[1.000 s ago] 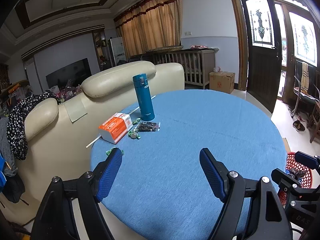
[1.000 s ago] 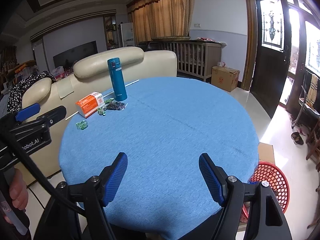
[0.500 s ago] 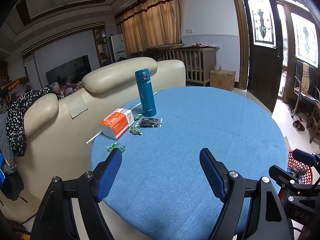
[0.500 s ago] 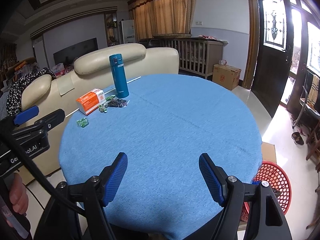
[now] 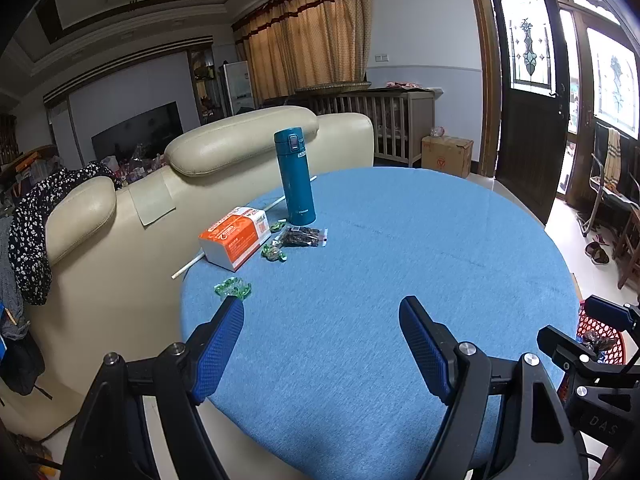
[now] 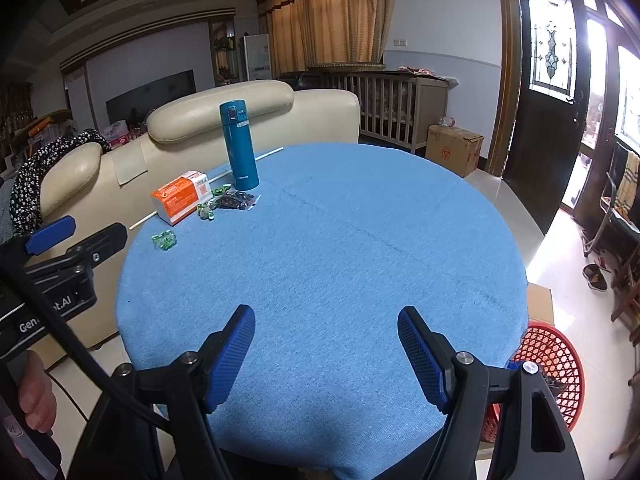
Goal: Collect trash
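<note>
Round table (image 5: pixel 400 248) under a blue cloth, backed by a cream sofa (image 5: pixel 132 216), curtains and a dark glazed door (image 5: pixel 524 92) at the far right.

Left gripper (image 5: pixel 322 322) hovering over the near part of the cloth, blue pads spread wide, nothing between them. Green candy wrapper (image 5: pixel 233 287) just ahead of the left pad (image 5: pixel 216 350), at the table's left edge; whether pad and wrapper touch cannot be told. Farther ahead and slightly left: orange-and-white box (image 5: pixel 235 237), with a second green wrapper (image 5: pixel 274 254) beside its right end and a third (image 5: pixel 277 225) behind that. Dark clear-plastic packet (image 5: pixel 304 237) right of those wrappers, lying at the foot of an upright teal flask (image 5: pixel 295 178). Thin white stick (image 5: pixel 244 224) running past the box and the flask, one end over the table's left edge.

Right gripper (image 6: pixel 326 328) likewise over the near cloth, pads well apart and empty. Same cluster seen far ahead and to its left: wrapper (image 6: pixel 164 239) nearest, then box (image 6: pixel 181 196), packet (image 6: pixel 235 201), flask (image 6: pixel 239 146). Red mesh basket (image 6: pixel 550 364) on the floor below the table edge, just right of the right pad, with something dark inside. Left gripper's body (image 6: pixel 52 264) at the far left of that view.
</note>
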The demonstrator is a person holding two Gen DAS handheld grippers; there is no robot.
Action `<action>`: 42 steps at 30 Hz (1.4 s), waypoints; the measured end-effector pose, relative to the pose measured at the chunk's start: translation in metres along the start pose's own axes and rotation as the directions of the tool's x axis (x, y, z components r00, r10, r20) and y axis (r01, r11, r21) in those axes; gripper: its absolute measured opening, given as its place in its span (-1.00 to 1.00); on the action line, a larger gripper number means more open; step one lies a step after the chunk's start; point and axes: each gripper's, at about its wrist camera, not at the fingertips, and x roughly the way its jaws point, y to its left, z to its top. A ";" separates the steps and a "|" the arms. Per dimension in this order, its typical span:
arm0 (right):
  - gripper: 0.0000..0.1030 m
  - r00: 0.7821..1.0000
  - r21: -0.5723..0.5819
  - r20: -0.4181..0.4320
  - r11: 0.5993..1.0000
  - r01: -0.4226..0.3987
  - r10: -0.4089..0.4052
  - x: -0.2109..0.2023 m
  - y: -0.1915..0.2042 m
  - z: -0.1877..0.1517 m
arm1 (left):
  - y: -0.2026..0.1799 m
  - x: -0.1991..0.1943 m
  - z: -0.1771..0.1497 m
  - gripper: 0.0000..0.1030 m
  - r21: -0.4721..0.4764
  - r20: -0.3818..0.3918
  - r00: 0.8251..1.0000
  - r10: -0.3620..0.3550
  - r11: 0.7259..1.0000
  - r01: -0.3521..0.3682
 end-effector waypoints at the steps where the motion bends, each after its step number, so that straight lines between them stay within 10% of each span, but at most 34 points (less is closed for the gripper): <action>1: 0.50 1.000 0.000 -0.001 1.000 0.001 -0.001 0.001 0.000 0.000 | 0.000 0.000 0.000 0.57 -0.001 -0.001 1.000 0.001 1.000 -0.001; 42: 0.50 0.994 0.132 -0.091 0.989 0.066 -0.055 0.095 -0.066 0.004 | -0.041 0.078 0.011 0.57 0.057 -0.142 0.989 -0.032 0.998 0.040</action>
